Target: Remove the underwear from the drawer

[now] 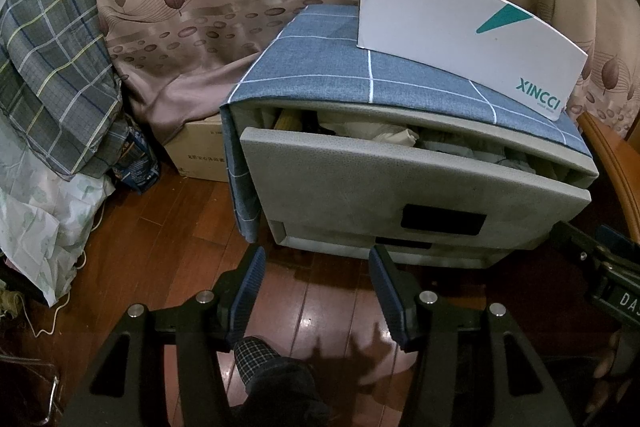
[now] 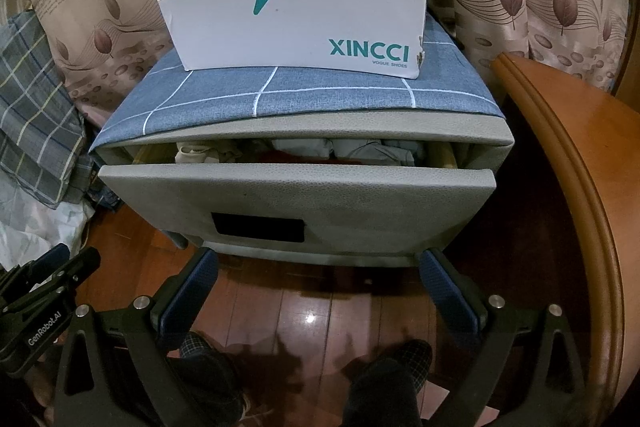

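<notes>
A grey drawer (image 1: 380,187) (image 2: 296,195) of a small cabinet stands pulled partly out, with a dark handle slot (image 2: 258,227). Folded pale clothes (image 2: 360,149) (image 1: 380,135) show in the gap at its top; I cannot tell which piece is underwear. My left gripper (image 1: 318,263) is open and empty, low in front of the drawer. My right gripper (image 2: 316,265) is open and empty, just below the drawer front. The left gripper also shows at the left edge of the right wrist view (image 2: 48,275).
A white XINCCI shoe box (image 2: 296,15) stands on the cabinet's blue checked cover (image 2: 280,99). A wooden table edge (image 2: 572,147) is at the right. Plaid bedding (image 1: 52,75) and a cardboard box (image 1: 196,155) lie at the left. The floor (image 1: 328,307) is wood; my slippers (image 2: 384,375) show below.
</notes>
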Demonstrator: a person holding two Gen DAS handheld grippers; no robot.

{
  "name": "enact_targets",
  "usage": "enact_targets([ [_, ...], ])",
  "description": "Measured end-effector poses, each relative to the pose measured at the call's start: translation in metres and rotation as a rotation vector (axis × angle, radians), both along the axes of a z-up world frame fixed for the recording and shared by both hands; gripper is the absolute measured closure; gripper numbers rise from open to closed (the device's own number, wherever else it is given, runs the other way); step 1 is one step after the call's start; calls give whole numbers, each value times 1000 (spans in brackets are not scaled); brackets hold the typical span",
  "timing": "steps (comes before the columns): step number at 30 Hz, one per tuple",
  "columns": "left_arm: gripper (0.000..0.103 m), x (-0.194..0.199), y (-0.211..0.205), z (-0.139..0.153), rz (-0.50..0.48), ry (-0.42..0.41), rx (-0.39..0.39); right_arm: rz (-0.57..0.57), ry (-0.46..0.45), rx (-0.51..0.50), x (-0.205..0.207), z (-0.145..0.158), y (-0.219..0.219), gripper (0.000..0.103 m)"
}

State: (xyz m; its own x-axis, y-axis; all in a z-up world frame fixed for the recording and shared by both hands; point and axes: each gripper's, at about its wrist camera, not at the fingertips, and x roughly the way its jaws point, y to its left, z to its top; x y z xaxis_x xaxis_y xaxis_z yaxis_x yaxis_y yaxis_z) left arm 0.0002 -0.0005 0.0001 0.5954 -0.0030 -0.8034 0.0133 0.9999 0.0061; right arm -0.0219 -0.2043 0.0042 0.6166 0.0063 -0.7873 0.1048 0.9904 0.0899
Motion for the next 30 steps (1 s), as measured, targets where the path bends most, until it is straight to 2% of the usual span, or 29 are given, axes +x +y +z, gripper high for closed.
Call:
enact_targets([
  [30,48,-2,3,-3,1,-1,2,-1,-11,11,1,4,-3,3],
])
